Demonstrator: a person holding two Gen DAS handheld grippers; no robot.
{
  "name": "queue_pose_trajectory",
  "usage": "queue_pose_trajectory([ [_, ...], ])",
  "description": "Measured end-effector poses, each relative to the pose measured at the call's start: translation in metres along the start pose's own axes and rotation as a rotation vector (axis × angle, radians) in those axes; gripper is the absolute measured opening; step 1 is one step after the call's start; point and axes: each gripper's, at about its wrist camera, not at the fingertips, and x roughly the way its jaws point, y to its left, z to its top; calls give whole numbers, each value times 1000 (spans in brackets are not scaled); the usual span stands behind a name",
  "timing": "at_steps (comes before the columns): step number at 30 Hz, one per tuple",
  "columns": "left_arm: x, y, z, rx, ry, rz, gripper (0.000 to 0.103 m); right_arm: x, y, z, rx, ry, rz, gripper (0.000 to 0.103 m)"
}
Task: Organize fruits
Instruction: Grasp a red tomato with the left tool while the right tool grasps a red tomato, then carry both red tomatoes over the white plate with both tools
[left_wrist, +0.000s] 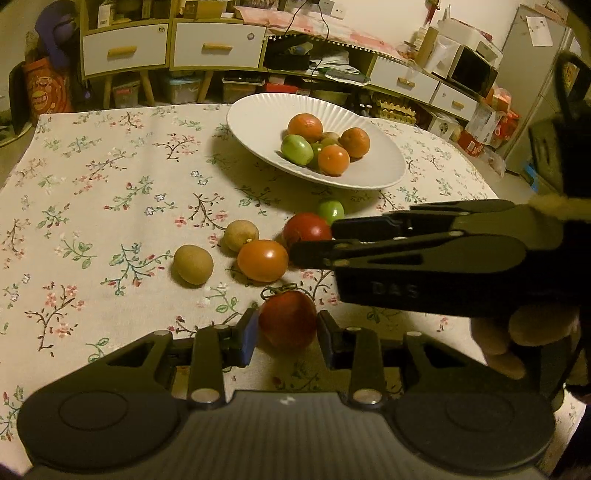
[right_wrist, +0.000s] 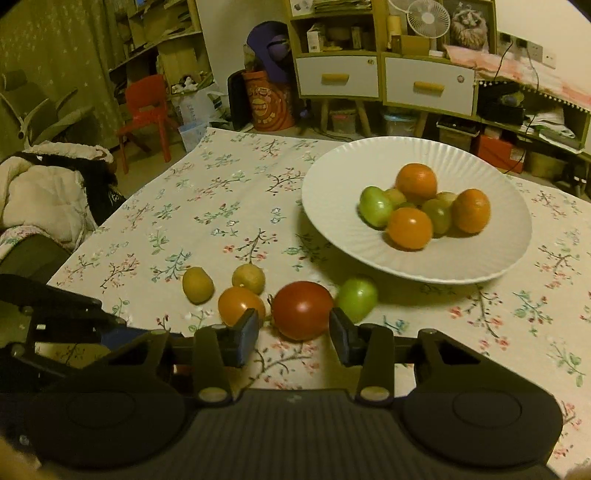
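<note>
On my left wrist view the stemmed red tomato (left_wrist: 288, 319) sits between the left gripper (left_wrist: 286, 334) fingers, its green calyx turned toward 12 o'clock; it is nearly round, so I can't name a long axis. The blue pads (left_wrist: 248, 338) stand just off its sides with slim gaps showing, so the jaws are narrow around it but I see no firm clamp. From that tomato, an orange tomato (left_wrist: 262, 260) lies at 11 o'clock, a kiwi (left_wrist: 193, 264) at 10 with its long axis running 10 to 4, and a second round brown fruit (left_wrist: 241, 235) beyond. On my right wrist view the right gripper (right_wrist: 294, 334) brackets another red tomato (right_wrist: 302, 309), jaws spread wider than the fruit and not touching it; a green tomato (right_wrist: 357, 298) sits at 2 o'clock just beside the right finger. The white ribbed plate (right_wrist: 332, 206) at 1 o'clock holds oranges and green fruit piled together. Everything rests on a floral tablecloth (left_wrist: 92, 192); behind it stand white-drawered cabinets (right_wrist: 338, 77), a red chair (right_wrist: 144, 110) and a small fan (right_wrist: 428, 16). In the left view the right gripper reaches in level from 3 o'clock, the person's fingers (left_wrist: 517, 339) curled beneath its handle.
</note>
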Motion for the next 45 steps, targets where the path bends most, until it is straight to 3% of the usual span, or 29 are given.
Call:
queue_pose_trajectory([
  [18,8,-3,2,-15,-2,9,38,0,-10,3,48,-2,-6,36],
  [45,0,-18,30,-11,-121,-12,38,-43,-48,-10,50,-47,-51,36],
])
